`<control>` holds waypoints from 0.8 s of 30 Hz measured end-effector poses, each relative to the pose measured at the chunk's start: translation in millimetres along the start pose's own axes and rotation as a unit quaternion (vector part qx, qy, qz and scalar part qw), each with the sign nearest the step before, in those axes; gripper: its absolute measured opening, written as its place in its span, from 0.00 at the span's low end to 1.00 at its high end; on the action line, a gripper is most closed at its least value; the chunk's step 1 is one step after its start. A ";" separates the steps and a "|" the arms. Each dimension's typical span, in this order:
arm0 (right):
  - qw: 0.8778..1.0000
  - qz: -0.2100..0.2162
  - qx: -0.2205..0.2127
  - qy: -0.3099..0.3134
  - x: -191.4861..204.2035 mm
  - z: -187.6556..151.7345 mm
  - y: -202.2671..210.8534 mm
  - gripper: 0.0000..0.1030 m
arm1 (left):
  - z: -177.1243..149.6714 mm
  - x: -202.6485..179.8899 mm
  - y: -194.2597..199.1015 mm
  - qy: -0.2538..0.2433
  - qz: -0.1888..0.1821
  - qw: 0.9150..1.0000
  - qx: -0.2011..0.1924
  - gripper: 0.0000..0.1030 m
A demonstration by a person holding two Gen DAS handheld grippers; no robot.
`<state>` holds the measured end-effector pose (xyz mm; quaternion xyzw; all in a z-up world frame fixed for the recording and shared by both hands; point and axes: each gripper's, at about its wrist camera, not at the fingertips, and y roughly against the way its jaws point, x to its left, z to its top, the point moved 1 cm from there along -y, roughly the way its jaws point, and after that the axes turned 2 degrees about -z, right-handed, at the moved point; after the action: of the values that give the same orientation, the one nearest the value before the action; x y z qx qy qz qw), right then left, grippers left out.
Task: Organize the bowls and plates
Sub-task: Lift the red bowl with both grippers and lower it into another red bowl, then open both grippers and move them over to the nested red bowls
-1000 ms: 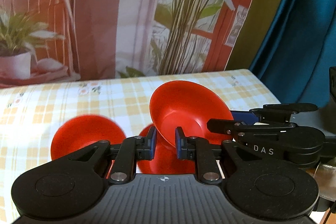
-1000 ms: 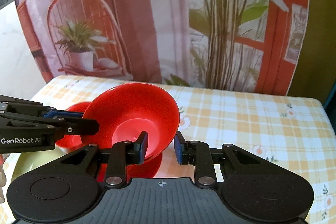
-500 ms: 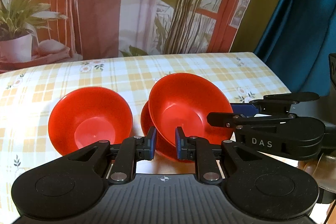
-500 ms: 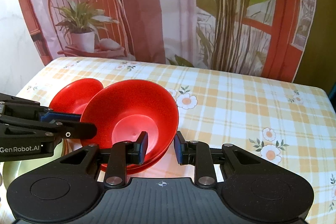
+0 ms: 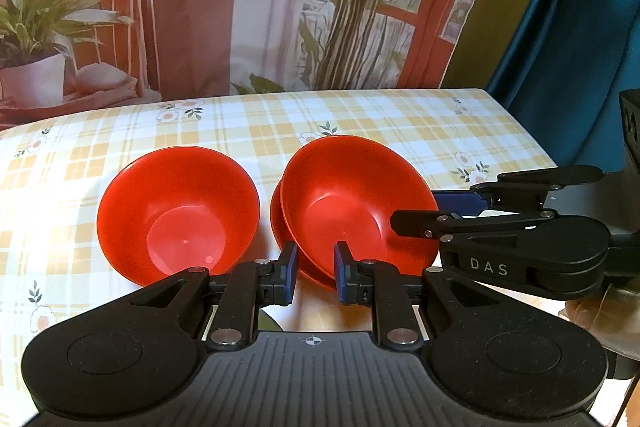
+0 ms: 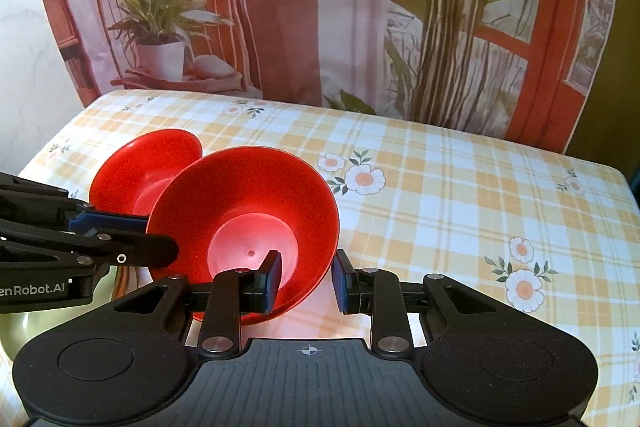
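Left wrist view: left gripper (image 5: 313, 275) with jaws set a narrow gap apart, nothing between the blue pads. Just beyond the tips, a tilted red bowl (image 5: 352, 203), glossy smooth plastic, round with a flat base, nested askew on a second red bowl (image 5: 280, 223) showing only as a crescent of rim beneath it. To the left and apart, a lone red bowl (image 5: 176, 219) of the same make, upright on the tablecloth (image 5: 400, 131), a yellow-and-white check with small daisy prints. Reaching in from the right, the right gripper (image 5: 416, 211), matte black linkage with a blue pad, fingers on either side of the tilted bowl's right-hand rim; whether pressed tight, cannot tell here.

Right wrist view: right gripper (image 6: 306, 279) with jaws partly open, left pad inside the tilted red bowl (image 6: 248, 223), right pad outside the wall with a visible gap, so astride the near rim and not clamped. Bowl tipped toward the camera, pale flat base with a tiny centre dot. Behind it, the lone red bowl (image 6: 148, 167), partly hidden. From the left, the left gripper (image 6: 120, 235), black with a blue pad, tips beside the tilted bowl's left rim. Tablecloth (image 6: 460, 195) smooth, printed daisies larger here. Behind the table, a printed backdrop (image 6: 280, 7) of chair, potted plant and red window frame.
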<state>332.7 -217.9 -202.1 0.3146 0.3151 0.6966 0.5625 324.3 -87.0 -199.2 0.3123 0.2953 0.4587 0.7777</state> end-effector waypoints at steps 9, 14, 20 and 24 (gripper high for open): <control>1.000 -0.016 -0.003 -0.002 1.6 2.9 11.2 0.26 | 0.3 -2.4 9.3 -0.013 0.008 1.000 -0.005 0.46; 0.999 -0.014 -0.031 0.000 3.8 22.6 39.2 0.26 | 15.5 2.3 40.2 -0.023 0.018 0.999 -0.039 0.46; 0.998 -0.007 -0.063 0.005 12.4 57.8 66.6 0.26 | 48.6 21.5 95.5 -0.017 0.046 0.994 -0.101 0.46; 0.997 -0.001 -0.082 0.009 22.7 83.9 74.2 0.26 | 69.8 36.9 128.0 -0.023 0.077 0.987 -0.140 0.46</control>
<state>352.0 -201.0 -90.8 0.2607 0.2621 0.7223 0.5845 323.6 -19.6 -64.7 0.2326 0.1853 0.5471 0.7825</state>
